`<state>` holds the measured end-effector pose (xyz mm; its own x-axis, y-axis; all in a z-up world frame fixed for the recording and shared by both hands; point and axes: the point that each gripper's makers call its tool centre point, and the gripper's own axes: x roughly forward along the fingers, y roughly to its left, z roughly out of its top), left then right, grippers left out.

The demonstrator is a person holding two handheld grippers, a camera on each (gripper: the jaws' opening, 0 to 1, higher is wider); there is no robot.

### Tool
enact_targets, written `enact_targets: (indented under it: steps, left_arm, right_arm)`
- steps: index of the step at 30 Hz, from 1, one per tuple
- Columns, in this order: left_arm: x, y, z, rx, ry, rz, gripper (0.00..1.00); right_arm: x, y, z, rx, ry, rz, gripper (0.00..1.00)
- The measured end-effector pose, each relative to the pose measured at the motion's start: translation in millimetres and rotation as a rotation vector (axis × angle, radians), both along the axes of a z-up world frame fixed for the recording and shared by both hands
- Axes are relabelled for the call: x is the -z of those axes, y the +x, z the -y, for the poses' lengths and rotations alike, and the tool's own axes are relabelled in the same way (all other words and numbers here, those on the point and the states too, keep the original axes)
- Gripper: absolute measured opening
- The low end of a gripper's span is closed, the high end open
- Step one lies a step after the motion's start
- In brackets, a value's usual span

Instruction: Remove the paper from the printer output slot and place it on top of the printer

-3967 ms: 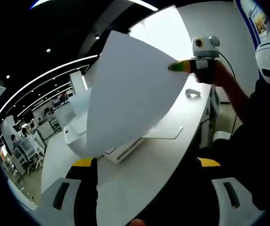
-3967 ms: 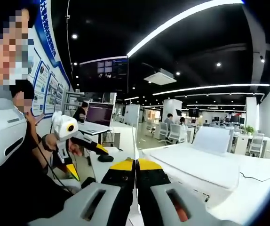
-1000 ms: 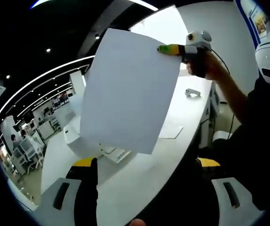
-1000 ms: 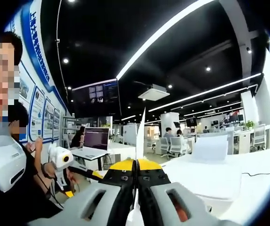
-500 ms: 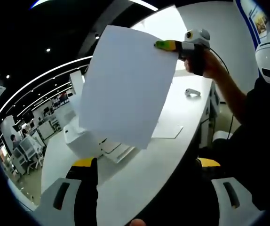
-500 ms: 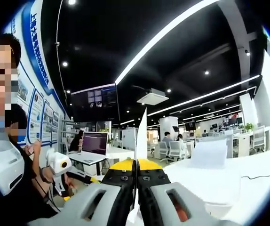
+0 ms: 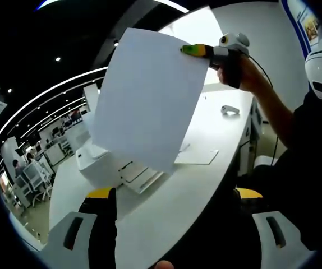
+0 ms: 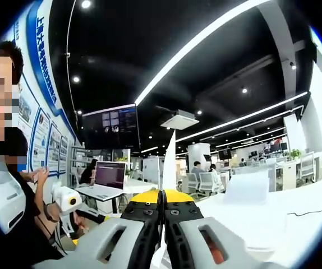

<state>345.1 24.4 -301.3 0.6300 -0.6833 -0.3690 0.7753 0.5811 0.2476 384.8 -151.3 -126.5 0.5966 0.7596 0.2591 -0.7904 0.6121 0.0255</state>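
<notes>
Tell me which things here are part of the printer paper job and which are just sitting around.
Part of the job: sheet of paper, held in the right gripper; printer.
Just sitting around: flat white sheet and small grey object on the table; open laptop.

**Open-plan office**

Big office floor. Long white worktop (image 7: 206,185) carries a white printer (image 7: 102,165). Beyond the printer, rows of desks with office chairs (image 8: 206,179) and seated people (image 8: 196,168). Laptop (image 8: 109,175) with lit screen on a desk left of the printer, in the right gripper view. Wall screen (image 8: 109,126) hangs above the laptop. Dark ceiling with long light strips (image 8: 206,39) and spot lamps. Blue-edged poster boards (image 8: 40,134) line the wall next to the laptop.
</notes>
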Motion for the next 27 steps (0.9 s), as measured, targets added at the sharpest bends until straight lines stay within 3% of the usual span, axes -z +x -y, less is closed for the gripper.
enact_targets:
  steps: [27]
  left_arm:
    - [1.5,1.6,-1,-0.003,0.006,-0.003,0.87]
  right_arm:
    - [-18.3,9,0,0.016,0.026,0.031,0.0]
